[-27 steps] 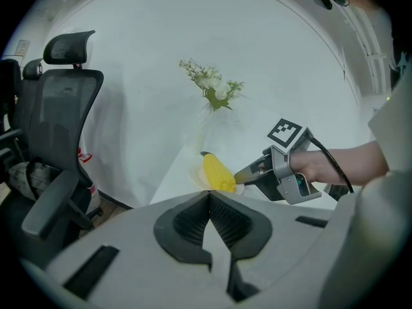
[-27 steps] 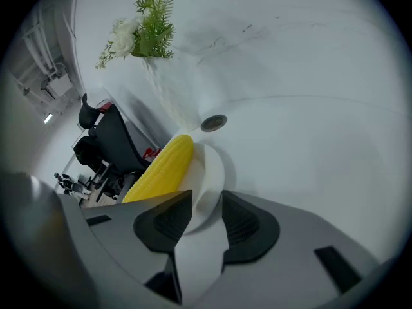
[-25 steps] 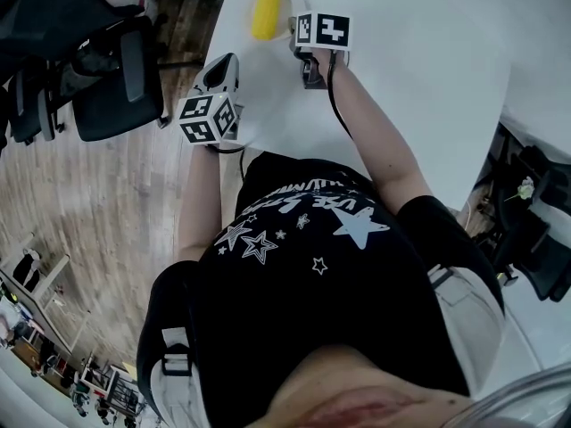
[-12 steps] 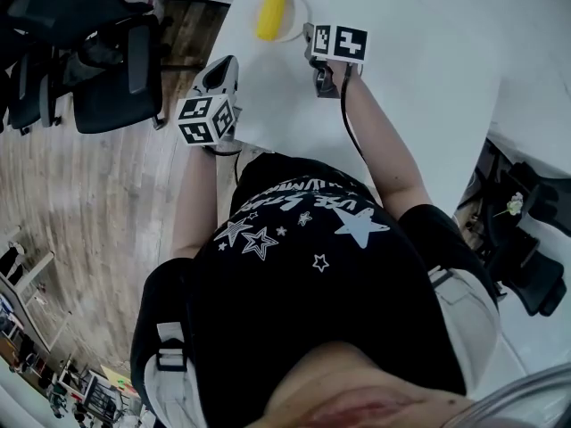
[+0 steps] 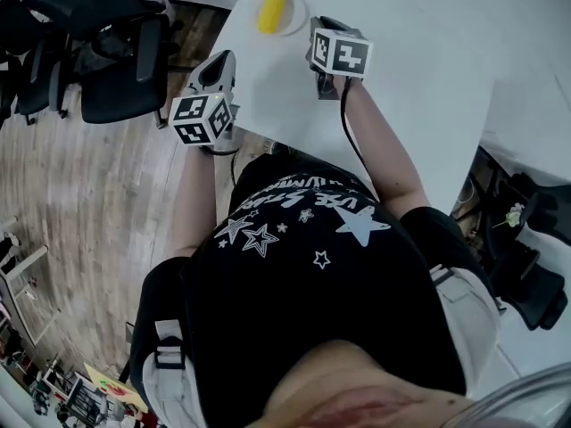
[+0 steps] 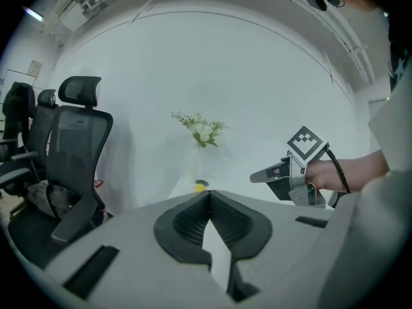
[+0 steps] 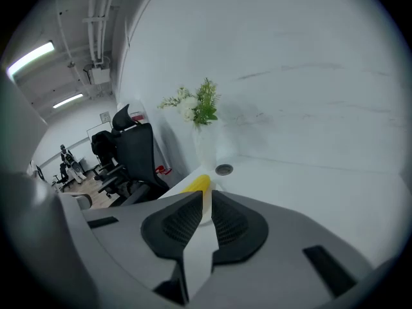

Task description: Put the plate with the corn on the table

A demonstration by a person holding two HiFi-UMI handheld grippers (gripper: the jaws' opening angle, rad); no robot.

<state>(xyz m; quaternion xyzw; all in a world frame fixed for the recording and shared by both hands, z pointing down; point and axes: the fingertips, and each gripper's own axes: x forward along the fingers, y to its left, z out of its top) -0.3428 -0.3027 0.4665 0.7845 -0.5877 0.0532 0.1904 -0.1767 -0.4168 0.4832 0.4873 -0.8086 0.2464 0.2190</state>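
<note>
A yellow corn cob [image 5: 272, 9] lies on a small white plate [image 5: 290, 23] near the far left corner of the white table [image 5: 410, 78]. My right gripper [image 5: 323, 25] hovers just right of the plate, apart from it. In the right gripper view its jaws [image 7: 206, 195] have just been closing to a narrow gap with nothing between them; the corn [image 7: 196, 184] and plate rim [image 7: 215, 187] show beyond the tips. My left gripper [image 5: 222, 61] is shut and empty at the table's left edge; from it I see the corn [image 6: 201, 185] and the right gripper [image 6: 255, 177].
Black office chairs [image 5: 116, 78] stand on the wooden floor left of the table. A vase of white flowers [image 7: 199, 108] stands at the table's far end by the wall. A round cable hole [image 7: 224, 169] lies just behind the plate.
Both grippers have lifted and drawn back toward me. The right gripper was right beside the plate and now stands clear of it. The plate and corn stay put on the table.
</note>
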